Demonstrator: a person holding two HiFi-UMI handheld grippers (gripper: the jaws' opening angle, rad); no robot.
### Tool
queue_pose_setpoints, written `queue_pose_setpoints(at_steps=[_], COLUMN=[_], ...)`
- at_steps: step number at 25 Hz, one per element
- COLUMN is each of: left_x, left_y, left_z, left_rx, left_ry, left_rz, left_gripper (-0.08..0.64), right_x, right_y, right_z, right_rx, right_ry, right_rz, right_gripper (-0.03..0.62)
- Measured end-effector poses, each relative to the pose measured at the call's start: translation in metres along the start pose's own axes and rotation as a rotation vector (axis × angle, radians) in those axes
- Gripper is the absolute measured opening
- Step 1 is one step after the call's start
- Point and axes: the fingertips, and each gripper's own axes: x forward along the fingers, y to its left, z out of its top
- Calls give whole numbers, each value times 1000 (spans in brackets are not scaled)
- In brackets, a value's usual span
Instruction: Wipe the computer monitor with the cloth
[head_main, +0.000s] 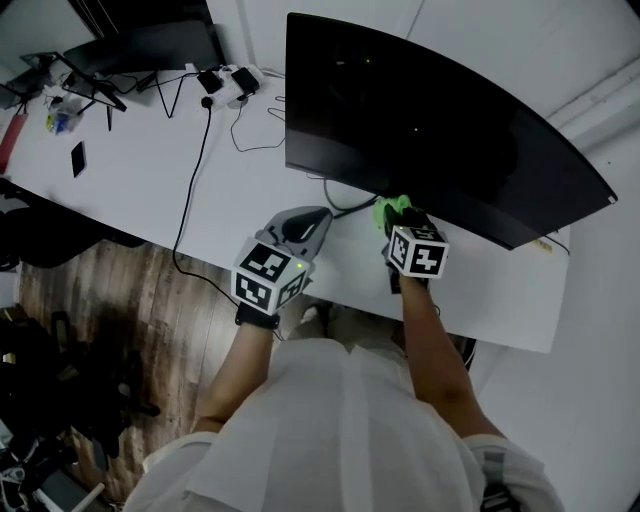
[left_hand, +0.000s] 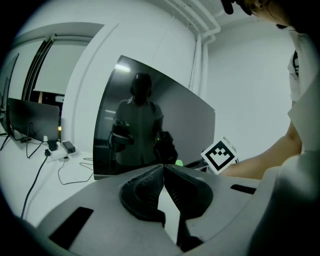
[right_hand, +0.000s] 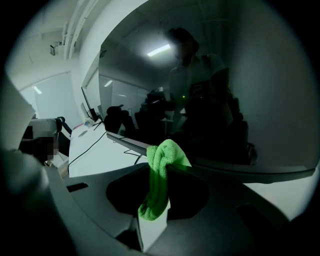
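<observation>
Cloth (right_hand: 159, 172) is what matters here: a bright green rag, bunched and pinched between the clenched jaws of the right hand-held gripper (head_main: 398, 216), with a tuft standing above the tips and a tail drooping below. It hangs just in front of the lower edge of the dark curved monitor (head_main: 430, 120); I cannot tell whether it touches the glass. It looks soft, light and limp, so I'd guess it will fold and drag rather than push. The wad past the jaw tips is the part to lay on the screen. The panel looks thin and likely to rock on its stand, so gentle pressure seems wise. The left hand-held gripper (head_main: 303, 222) is over the desk (head_main: 150, 170), its jaws closed tip to tip on nothing.
</observation>
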Motion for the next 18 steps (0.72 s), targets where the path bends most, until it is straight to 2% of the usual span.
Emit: queue_pose_setpoints(at_steps=[7, 18], left_x=[-7, 11], left_y=[-1, 0], left_z=[-3, 18], left_rx=[-10, -8], left_ry=[3, -25], left_rz=[37, 58], left_gripper=[17, 17], right_x=[7, 14], right_y=[21, 36], right_z=[4, 6], right_rx=[-84, -182], right_ry=[-4, 38], right_rz=[67, 146], right_gripper=[75, 75])
